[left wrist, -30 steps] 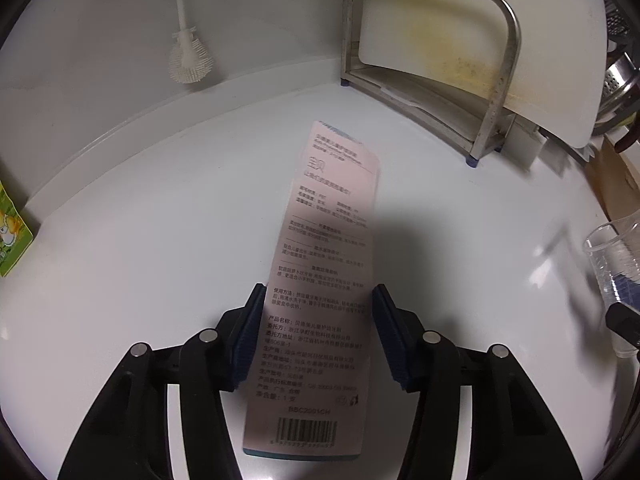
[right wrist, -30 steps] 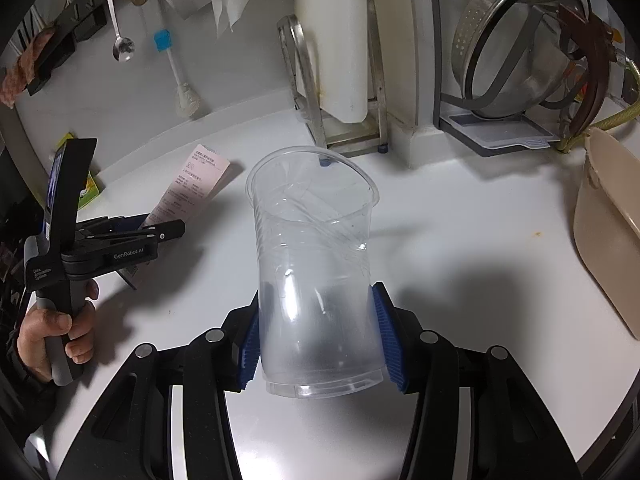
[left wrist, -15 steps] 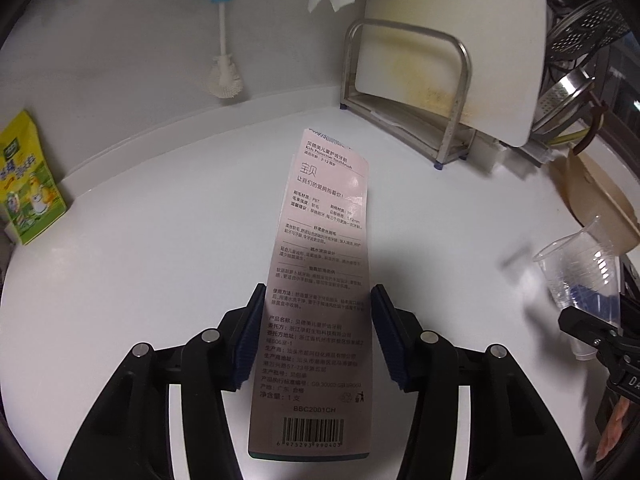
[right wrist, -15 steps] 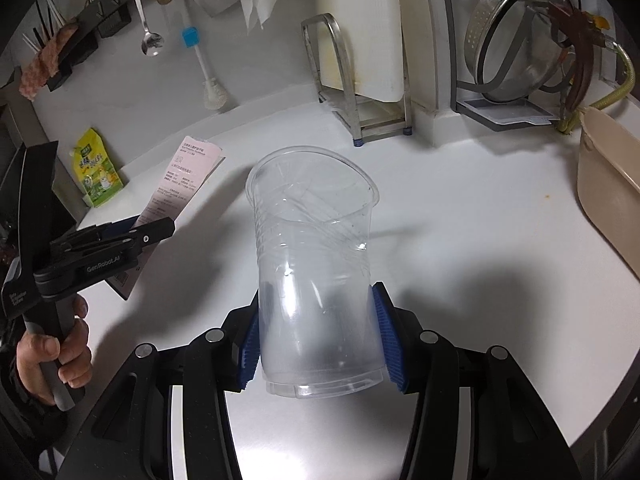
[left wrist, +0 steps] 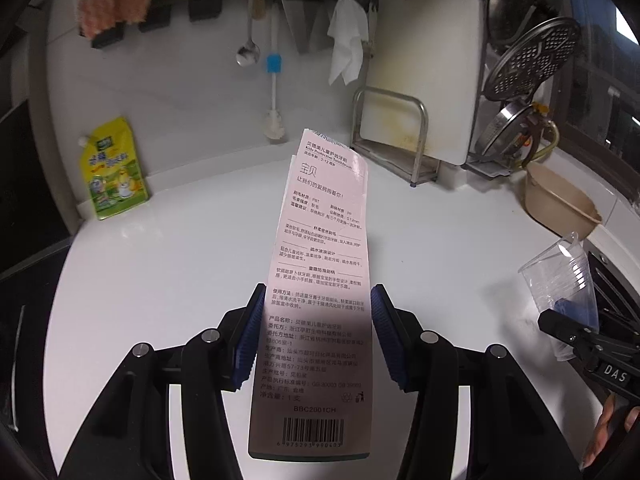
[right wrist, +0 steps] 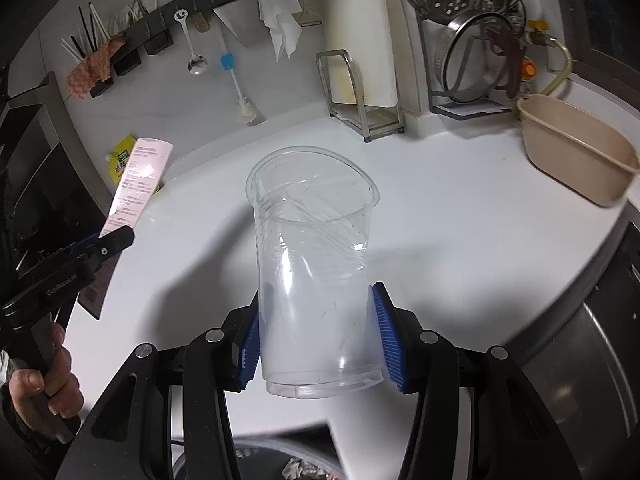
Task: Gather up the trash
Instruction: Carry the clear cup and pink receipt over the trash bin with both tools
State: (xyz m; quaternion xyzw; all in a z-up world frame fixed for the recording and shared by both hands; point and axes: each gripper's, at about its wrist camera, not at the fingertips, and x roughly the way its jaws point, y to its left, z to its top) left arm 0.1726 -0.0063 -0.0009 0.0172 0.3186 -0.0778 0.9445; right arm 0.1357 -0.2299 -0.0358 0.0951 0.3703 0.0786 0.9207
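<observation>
My left gripper [left wrist: 316, 336] is shut on a long pink toothbrush package [left wrist: 320, 280] with printed text and a barcode, held up above the white counter [left wrist: 160, 280]. The package also shows in the right wrist view [right wrist: 138, 180], held by the left gripper [right wrist: 100, 246]. My right gripper [right wrist: 316, 336] is shut on a dented clear plastic cup [right wrist: 312, 248], held upright above the counter. The cup also shows at the right edge of the left wrist view [left wrist: 560, 280]. A bin opening with trash inside [right wrist: 296, 464] shows at the bottom of the right wrist view.
A yellow-green pouch [left wrist: 114, 172] leans on the back wall. A metal rack with a white cutting board [left wrist: 404, 136], a hanging brush [left wrist: 274, 92], a spoon [left wrist: 248, 52], a beige tub [left wrist: 560, 204] and metal strainers [right wrist: 472, 60] stand at the back and right.
Both grippers have pulled back and up from the counter with their items still held; more of the wall and the bin below have come into view.
</observation>
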